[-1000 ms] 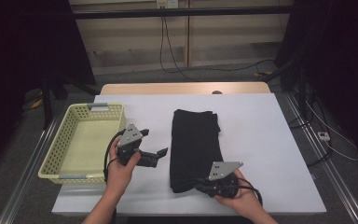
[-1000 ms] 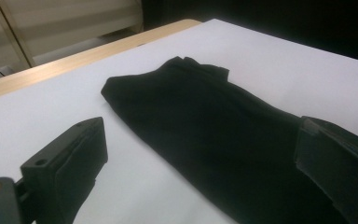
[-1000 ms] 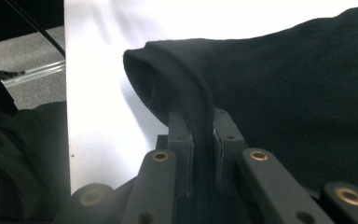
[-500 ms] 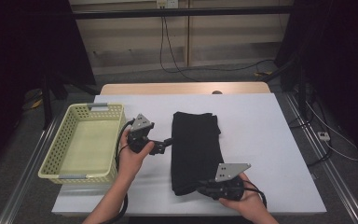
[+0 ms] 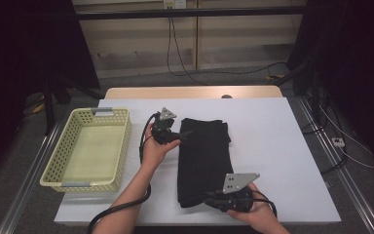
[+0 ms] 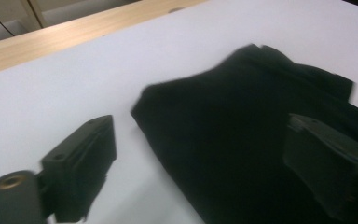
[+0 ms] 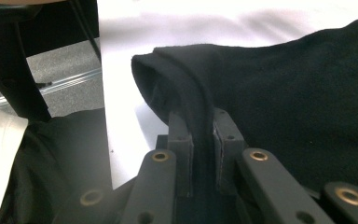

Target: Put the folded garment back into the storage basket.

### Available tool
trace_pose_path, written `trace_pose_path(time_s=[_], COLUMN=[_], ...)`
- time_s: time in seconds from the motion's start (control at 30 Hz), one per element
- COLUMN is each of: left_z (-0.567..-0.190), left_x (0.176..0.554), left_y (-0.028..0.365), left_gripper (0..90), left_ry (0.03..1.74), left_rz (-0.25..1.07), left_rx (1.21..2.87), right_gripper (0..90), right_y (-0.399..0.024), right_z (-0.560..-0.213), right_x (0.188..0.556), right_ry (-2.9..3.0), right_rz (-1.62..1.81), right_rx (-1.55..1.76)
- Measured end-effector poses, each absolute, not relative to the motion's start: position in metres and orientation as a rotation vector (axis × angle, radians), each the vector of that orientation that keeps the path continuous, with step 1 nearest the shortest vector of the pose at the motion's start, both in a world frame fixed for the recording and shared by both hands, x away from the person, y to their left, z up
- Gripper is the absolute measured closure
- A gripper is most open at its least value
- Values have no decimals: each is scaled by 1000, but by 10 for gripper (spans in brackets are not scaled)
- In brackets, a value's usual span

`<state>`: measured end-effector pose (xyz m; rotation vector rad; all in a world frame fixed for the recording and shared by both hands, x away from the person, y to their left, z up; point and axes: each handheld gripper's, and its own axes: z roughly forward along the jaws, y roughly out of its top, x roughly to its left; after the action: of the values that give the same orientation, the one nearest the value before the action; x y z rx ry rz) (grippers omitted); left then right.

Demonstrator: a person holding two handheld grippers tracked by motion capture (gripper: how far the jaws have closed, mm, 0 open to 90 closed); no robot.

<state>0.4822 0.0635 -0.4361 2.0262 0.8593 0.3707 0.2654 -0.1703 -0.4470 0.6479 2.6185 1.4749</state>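
A folded black cloth (image 5: 204, 156) lies lengthwise on the white table (image 5: 277, 146). My left gripper (image 5: 182, 134) is at the cloth's far left corner. In the left gripper view the gripper (image 6: 205, 135) stands open, one jaw over bare table and the other over the cloth (image 6: 242, 116). Its jaws have just been closing a little; the corner lies between them, and the pads do not press on it. My right gripper (image 5: 209, 199) is at the cloth's near edge. Its pads (image 7: 223, 135) are shut on a raised fold of the cloth (image 7: 307, 84).
A pale yellow plastic basket (image 5: 61, 146) with nothing in it stands at the table's left edge. A wooden strip (image 5: 190, 92) runs along the far edge. Cables trail on the floor beyond, and from each gripper toward the person.
My left hand has moved from beside the basket, rightward and away from the person, to the cloth's far left corner. The right hand has stayed put on the near edge.
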Motion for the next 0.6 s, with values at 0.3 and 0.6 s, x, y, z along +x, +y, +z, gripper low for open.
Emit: trace_pose_path(time_s=[0.3,0.6], left_z=[-451,-468], left_x=[504,510], left_y=[52,44], left_gripper=[206,273], left_ry=[893,919], left_rz=[358,315], left_rx=[2062,2110], right_gripper=[814,813], right_y=[-171,-172], right_z=[-448,-449], right_x=[263,263], right_ry=[2611,2613], right_rz=[1483,1484], right_rx=[662,658])
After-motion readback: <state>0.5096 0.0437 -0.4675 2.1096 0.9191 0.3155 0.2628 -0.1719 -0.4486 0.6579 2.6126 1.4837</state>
